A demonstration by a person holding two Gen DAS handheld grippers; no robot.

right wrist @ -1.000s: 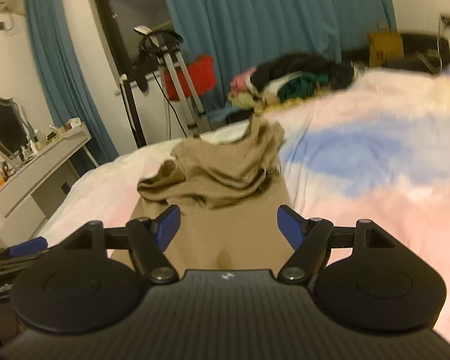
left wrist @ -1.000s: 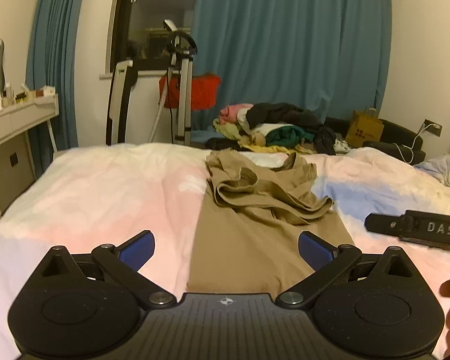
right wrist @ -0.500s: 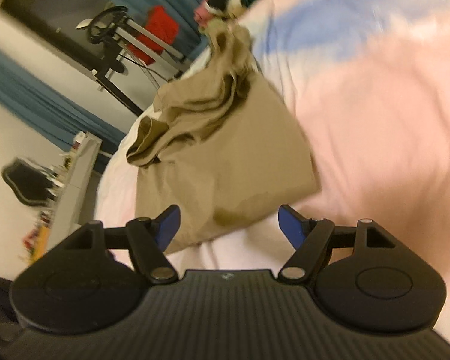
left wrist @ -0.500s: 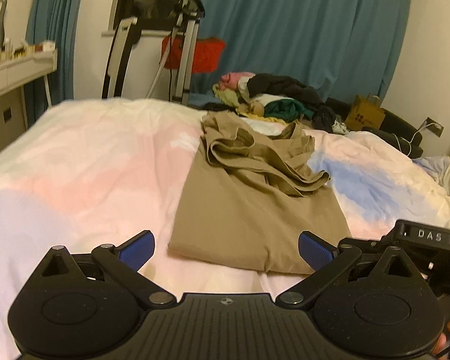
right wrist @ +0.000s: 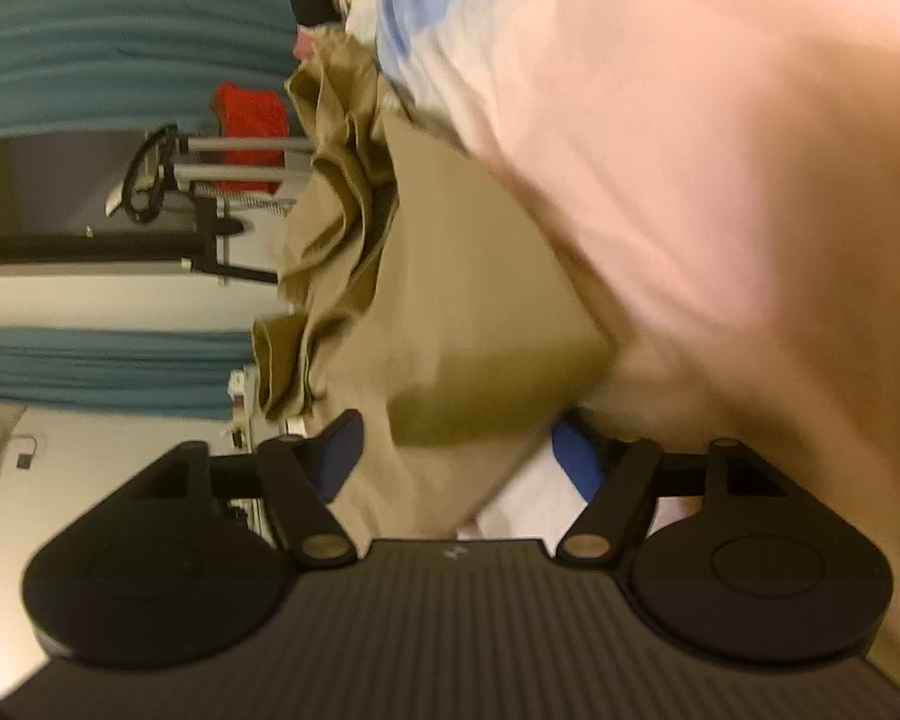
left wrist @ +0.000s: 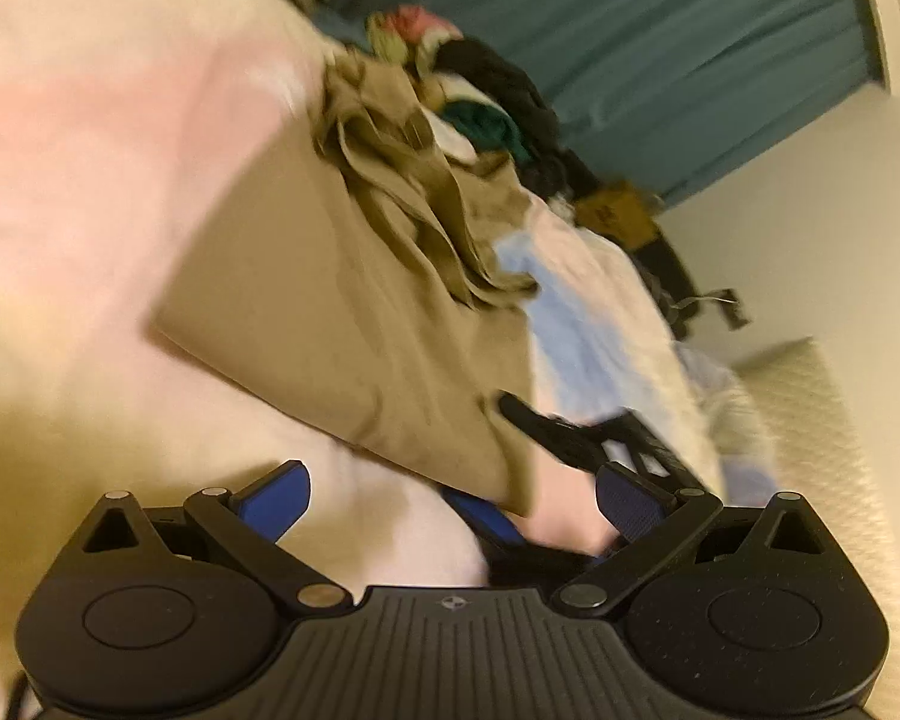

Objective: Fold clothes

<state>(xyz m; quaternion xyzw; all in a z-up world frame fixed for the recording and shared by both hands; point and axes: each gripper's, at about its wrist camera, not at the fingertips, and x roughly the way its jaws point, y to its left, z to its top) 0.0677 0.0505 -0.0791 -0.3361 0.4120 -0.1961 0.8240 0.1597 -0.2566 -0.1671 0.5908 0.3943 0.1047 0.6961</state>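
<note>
A tan garment (left wrist: 354, 300) lies on the bed, its near part flat and its far end bunched in folds. It also shows in the right wrist view (right wrist: 450, 312). My left gripper (left wrist: 450, 498) is open, tilted, just short of the garment's near edge. My right gripper (right wrist: 462, 456) is open and rolled on its side, its jaws astride the garment's near right corner, one above the cloth and one below. In the left wrist view the right gripper's fingers (left wrist: 570, 438) sit at that corner. Both views are blurred.
The bed cover (left wrist: 90, 180) is pink, white and blue. A heap of mixed clothes (left wrist: 480, 102) lies at the bed's far end before blue curtains (left wrist: 660, 30). A metal stand with a red item (right wrist: 240, 138) stands beyond the bed. A pale cushion (left wrist: 810, 420) lies at the right.
Both grippers have dropped toward the garment's near edge and tilted. The right gripper has rolled onto its side and slid its jaws around the near right corner.
</note>
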